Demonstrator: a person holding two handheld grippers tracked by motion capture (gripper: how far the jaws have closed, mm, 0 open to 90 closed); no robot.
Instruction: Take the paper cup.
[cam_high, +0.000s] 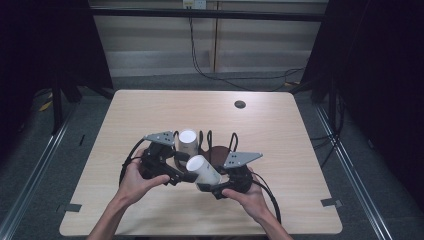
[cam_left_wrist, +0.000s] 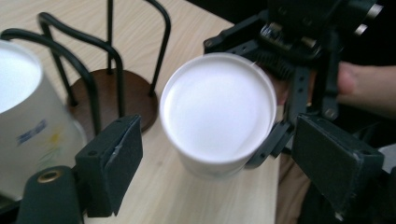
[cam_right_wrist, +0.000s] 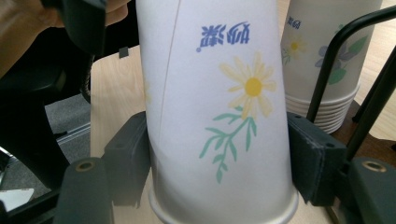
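Wooden table (cam_high: 280, 130) under cup rack (cam_high: 216, 150)

Dim dark surroundings, table lit from above, cup bottom glaring, close-ups soft

Wire rack (cam_high: 216, 145) and cup stack (cam_high: 187, 142) block 12 o'clock of claws; surface (cam_high: 150, 107) open beyond, toward far edge.
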